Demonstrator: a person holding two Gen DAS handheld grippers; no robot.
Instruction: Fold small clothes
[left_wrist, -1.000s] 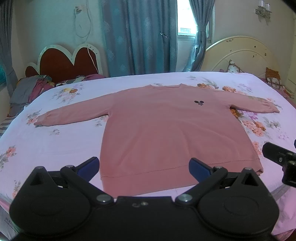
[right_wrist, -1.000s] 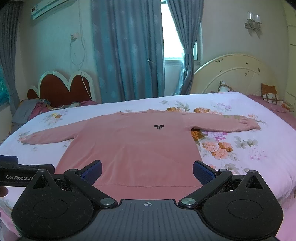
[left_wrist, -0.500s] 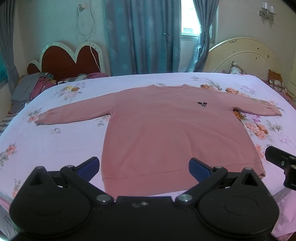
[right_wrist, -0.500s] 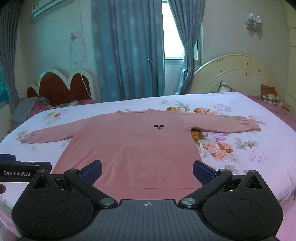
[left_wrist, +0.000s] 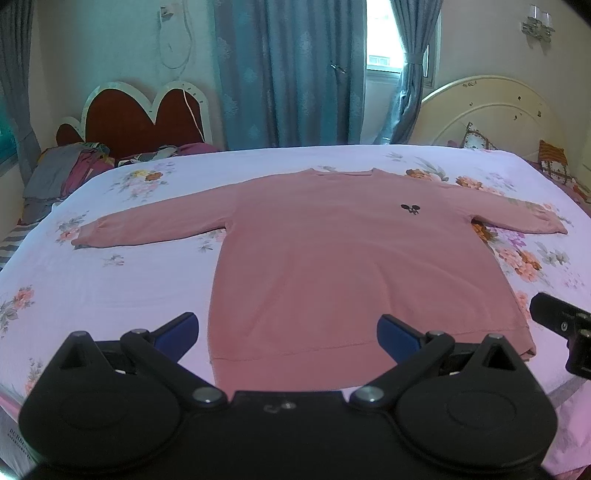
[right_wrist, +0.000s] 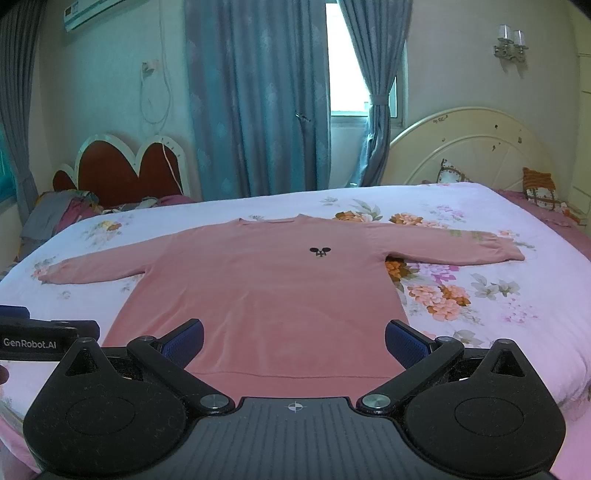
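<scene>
**Sweater flat on bed, both grippers spread wide**

While the pink sweater (left_wrist: 354, 266) lies flat on the floral bedsheet (left_wrist: 122, 280), sleeves extended to either side and ribbed hem nearest the cameras, the left gripper (left_wrist: 286, 328) and right gripper (right_wrist: 293, 338) hover above the hem. Both sets of blue textured pads (right_wrist: 404, 343) stand wide apart, holding nothing.

Wide bed in a pale floral sheet (right_wrist: 480, 332), cream arched headboard (right_wrist: 476, 147) at its right end, red heart-shaped headboard (right_wrist: 125, 173) beyond its left, long blue curtains (right_wrist: 255, 103) behind it framing a bright window (right_wrist: 347, 55), white air conditioner (right_wrist: 96, 14) high on the cream wall.
</scene>
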